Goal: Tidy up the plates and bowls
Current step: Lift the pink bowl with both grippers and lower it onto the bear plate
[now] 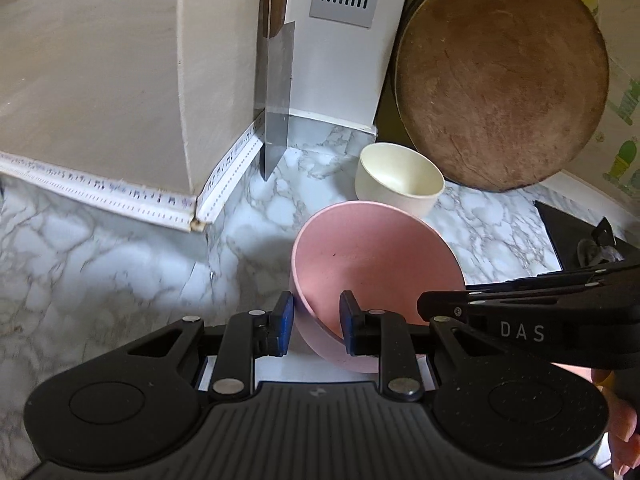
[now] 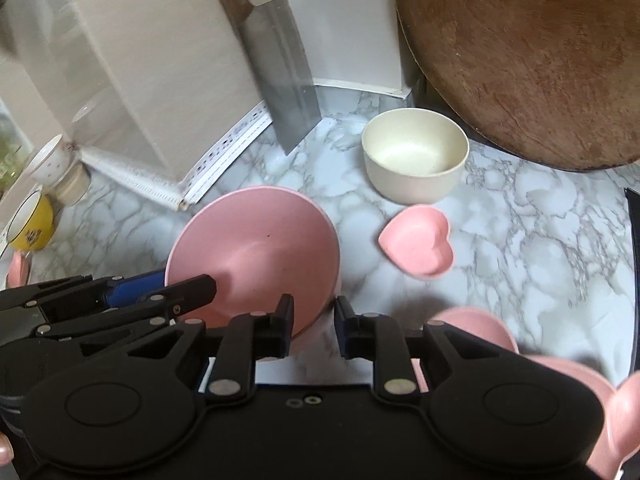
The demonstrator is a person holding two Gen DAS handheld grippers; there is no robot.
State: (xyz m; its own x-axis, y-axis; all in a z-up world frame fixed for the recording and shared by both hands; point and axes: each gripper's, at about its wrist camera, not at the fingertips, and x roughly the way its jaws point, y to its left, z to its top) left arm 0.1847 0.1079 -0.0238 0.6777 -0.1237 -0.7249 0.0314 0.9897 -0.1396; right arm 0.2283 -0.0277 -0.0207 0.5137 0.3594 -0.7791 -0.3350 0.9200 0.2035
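A pink bowl (image 1: 372, 264) is tilted above the marble counter, its rim pinched between the pads of my left gripper (image 1: 316, 326). The bowl also shows in the right wrist view (image 2: 256, 260), with the left gripper on its left rim. My right gripper (image 2: 312, 330) is at the bowl's near right edge, jaws slightly apart, holding nothing. A cream bowl (image 1: 400, 178) (image 2: 416, 160) stands upright behind. A pink heart-shaped dish (image 2: 418, 242) lies to the right. More pink dishes (image 2: 560, 368) sit under the right gripper.
A round wooden board (image 1: 500, 84) leans on the back wall. A cleaver (image 1: 276, 100) stands in the corner. A black object (image 1: 576, 236) lies at the right. Cups, one yellow (image 2: 30, 228), stand at the far left of the marble counter (image 1: 100, 256).
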